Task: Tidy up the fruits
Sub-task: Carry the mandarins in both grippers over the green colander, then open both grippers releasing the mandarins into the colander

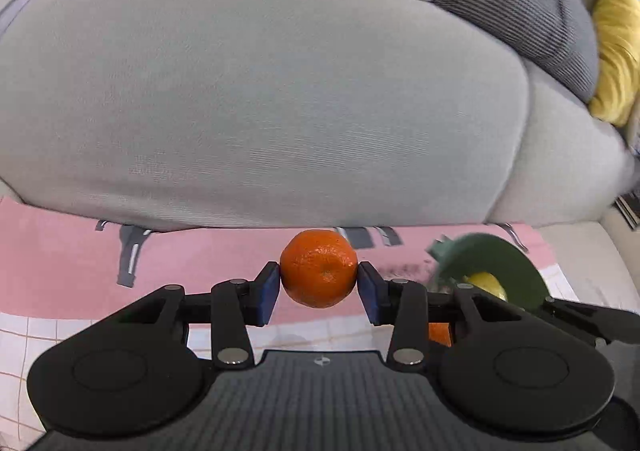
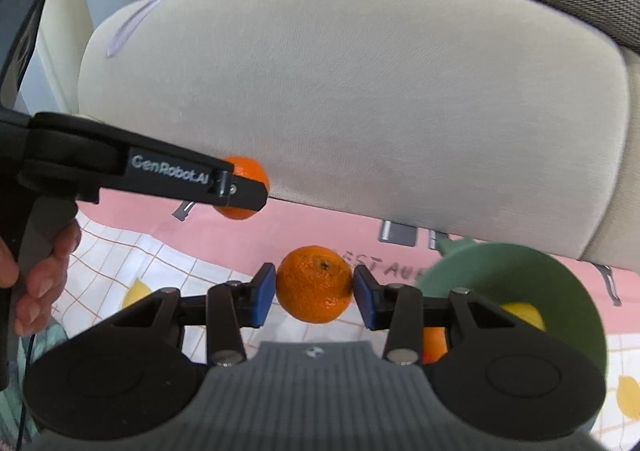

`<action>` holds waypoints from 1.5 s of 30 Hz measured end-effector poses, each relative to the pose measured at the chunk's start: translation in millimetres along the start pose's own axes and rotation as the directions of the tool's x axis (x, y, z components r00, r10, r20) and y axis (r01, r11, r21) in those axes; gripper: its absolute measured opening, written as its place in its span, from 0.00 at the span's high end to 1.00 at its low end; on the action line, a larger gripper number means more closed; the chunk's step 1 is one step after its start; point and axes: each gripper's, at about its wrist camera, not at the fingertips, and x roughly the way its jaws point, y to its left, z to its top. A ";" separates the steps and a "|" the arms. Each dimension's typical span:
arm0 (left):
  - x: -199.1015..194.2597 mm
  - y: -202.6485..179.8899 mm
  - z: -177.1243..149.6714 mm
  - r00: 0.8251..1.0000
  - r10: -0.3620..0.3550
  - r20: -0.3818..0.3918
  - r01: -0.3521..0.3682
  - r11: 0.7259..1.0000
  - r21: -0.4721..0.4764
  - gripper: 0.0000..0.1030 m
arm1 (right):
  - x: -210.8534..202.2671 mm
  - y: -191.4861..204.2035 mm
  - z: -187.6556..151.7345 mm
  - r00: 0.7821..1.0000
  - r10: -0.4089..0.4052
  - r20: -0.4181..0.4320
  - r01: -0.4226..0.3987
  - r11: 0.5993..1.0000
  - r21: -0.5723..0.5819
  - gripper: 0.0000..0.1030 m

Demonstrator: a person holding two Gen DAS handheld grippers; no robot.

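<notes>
Your right claw grips mandarin; your left claw grips second mandarin. Green bowl with lemon lies low right of both claws; right claw nearer, judging by views.

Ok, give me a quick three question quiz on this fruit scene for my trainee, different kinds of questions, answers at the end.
1. True or false: the left gripper holds nothing.
2. What does the right gripper hold? A) a lemon B) an orange C) a spoon
3. Fill in: the yellow lemon lies in the green ____.

Key:
1. False. It is shut on an orange, which the right wrist view also shows from the side.
2. B. Its blue pads press on a second orange.
3. Bowl. It stands on the pink cloth in front of the sofa.
</notes>
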 end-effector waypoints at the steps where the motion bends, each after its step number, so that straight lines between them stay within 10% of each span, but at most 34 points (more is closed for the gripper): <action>1: -2.8 -5.5 -1.4 1.000 -0.005 0.001 0.005 1.000 0.010 0.54 | -3.1 -2.5 -5.4 1.000 -0.005 0.006 0.005 1.000 0.008 0.61; 21: 21.2 -124.2 -15.2 0.977 -0.158 -0.145 0.188 0.957 0.221 0.54 | -57.1 -96.6 -66.1 0.980 -0.197 -0.008 0.197 0.974 0.109 0.62; 45: 107.1 -144.6 -22.1 0.958 -0.047 -0.284 0.126 0.956 0.266 0.54 | 4.5 -137.5 -58.1 0.961 -0.266 -0.076 0.263 0.964 -0.044 0.65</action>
